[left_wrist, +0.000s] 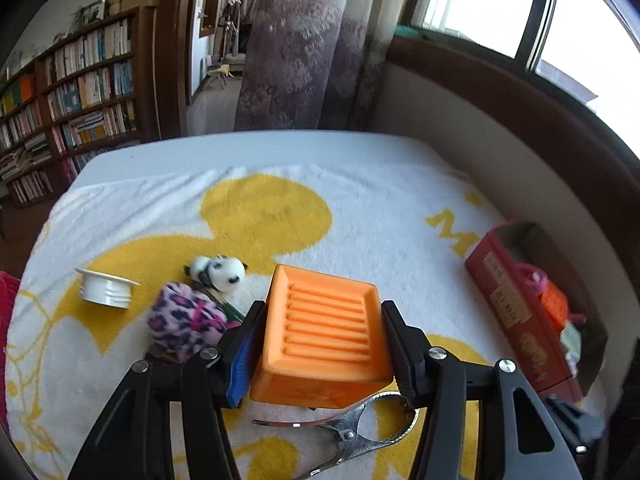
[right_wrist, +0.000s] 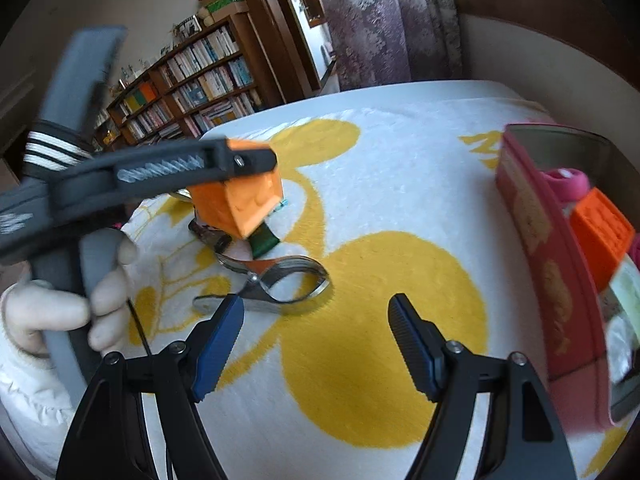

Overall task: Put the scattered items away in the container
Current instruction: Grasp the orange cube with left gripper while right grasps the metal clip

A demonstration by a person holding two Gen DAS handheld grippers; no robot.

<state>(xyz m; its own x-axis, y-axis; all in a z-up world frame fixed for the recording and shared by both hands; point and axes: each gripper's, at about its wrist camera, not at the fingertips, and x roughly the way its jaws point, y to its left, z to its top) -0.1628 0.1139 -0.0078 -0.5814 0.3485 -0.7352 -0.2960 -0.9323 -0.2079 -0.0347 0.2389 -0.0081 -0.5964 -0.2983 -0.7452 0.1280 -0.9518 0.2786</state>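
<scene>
The left hand-held gripper (left_wrist: 322, 350) is clamped on an orange ridged block (left_wrist: 324, 332), one pad pressed against each side, the ridged face turned up toward the camera. In the right wrist view the same block (right_wrist: 240, 198) hangs clear above the white and yellow towel (right_wrist: 380, 320) that covers the counter, gripped by the left hand-held gripper (right_wrist: 244, 164), whose handle a hand (right_wrist: 86, 300) in a light glove holds.

The right hand-held gripper (right_wrist: 316, 328) stands with its fingers apart and nothing between them, over the towel's large yellow patch.

Relative to the held block: a metal spring clamp (left_wrist: 360, 424) lies on the towel just below it, near the left gripper's base; the same clamp (right_wrist: 280, 284) lies just ahead of the right gripper's blue pad (right_wrist: 222, 340). A purple leopard-print plush (left_wrist: 186, 320) lies just left of the block, a small panda toy (left_wrist: 220, 270) behind that, and a white screw cap (left_wrist: 106, 288) farther left. The red container (left_wrist: 516, 308) lies well to the block's right, near the towel's edge, already holding a second orange piece (left_wrist: 554, 306) and a pink item (left_wrist: 532, 276).
</scene>
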